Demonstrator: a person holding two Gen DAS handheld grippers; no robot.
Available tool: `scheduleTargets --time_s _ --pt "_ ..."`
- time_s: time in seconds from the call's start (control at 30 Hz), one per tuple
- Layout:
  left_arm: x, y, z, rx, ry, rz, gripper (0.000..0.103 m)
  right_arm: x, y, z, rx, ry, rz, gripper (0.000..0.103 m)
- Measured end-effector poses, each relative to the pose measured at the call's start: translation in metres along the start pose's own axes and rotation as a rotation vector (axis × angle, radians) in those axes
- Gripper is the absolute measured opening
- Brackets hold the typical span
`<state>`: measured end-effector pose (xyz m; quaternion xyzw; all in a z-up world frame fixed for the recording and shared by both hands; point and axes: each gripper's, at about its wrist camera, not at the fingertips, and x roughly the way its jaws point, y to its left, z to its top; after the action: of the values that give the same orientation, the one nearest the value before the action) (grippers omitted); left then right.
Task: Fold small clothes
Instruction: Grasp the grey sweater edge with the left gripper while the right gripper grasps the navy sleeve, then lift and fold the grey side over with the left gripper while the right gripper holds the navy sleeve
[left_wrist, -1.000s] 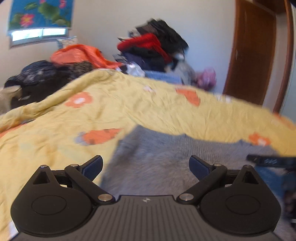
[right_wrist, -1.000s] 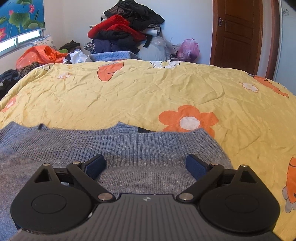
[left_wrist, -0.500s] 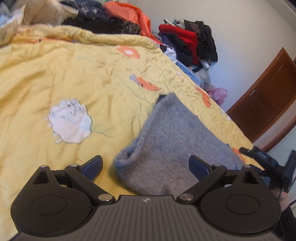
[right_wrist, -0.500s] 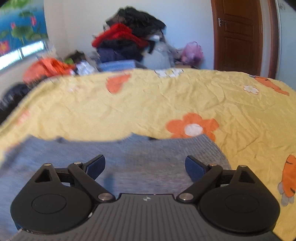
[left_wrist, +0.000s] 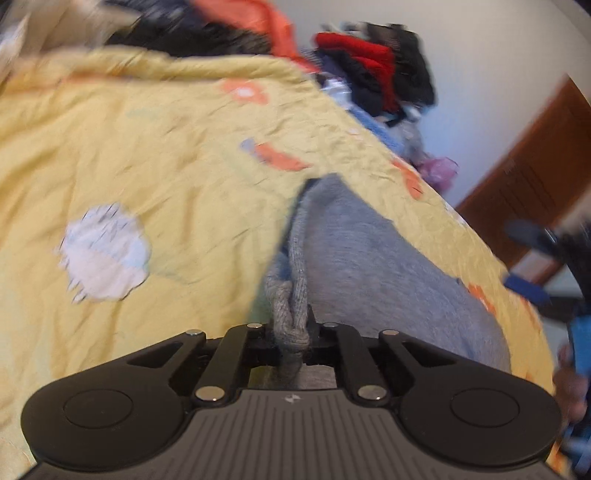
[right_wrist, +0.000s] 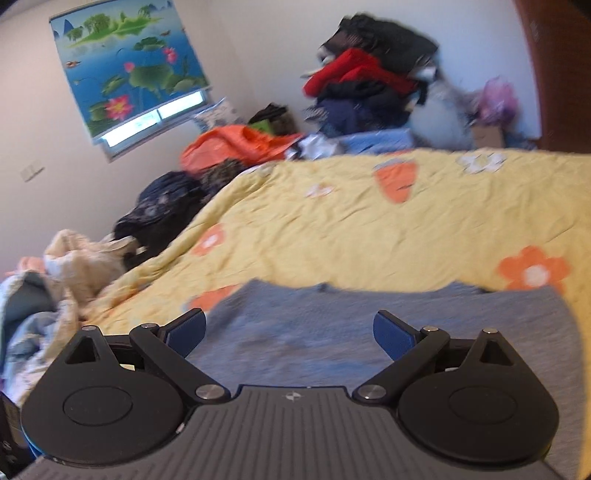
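Our left gripper (left_wrist: 291, 334) points down at a slant, and its jaws have just been closing. Now they are pinched tight on a bunched edge of the grey sweater (left_wrist: 369, 266), with the knit squeezed between them. Our right gripper (right_wrist: 290, 330) also tips down a little. Its two blue pads (right_wrist: 186, 330) stand wide apart with nothing held between them. It shows blurred at the right edge of the left view.
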<state>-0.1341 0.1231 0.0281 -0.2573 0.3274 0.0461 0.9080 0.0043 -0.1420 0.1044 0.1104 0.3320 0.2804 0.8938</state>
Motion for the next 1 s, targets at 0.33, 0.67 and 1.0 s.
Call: scheduleTargets --time_s 0.33,0.67,1.0 --pt "-0.012 -0.088 -0.046 0.412 -0.059 -0.064 0.008 0.115 0.054 0.018 -0.007 0.447 0.127 0.090" --pt "-0.009 -0.085 -0.042 0.418 -0.040 -0.080 0.008 0.143 0.056 0.011 -0.173 0.487 0.005 0.025" --pt "0.013 -0.198 -0.060 0.509 0.048 -0.374 0.008 0.035 -0.063 0.050 -0.115 0.335 -0.020 0.017"
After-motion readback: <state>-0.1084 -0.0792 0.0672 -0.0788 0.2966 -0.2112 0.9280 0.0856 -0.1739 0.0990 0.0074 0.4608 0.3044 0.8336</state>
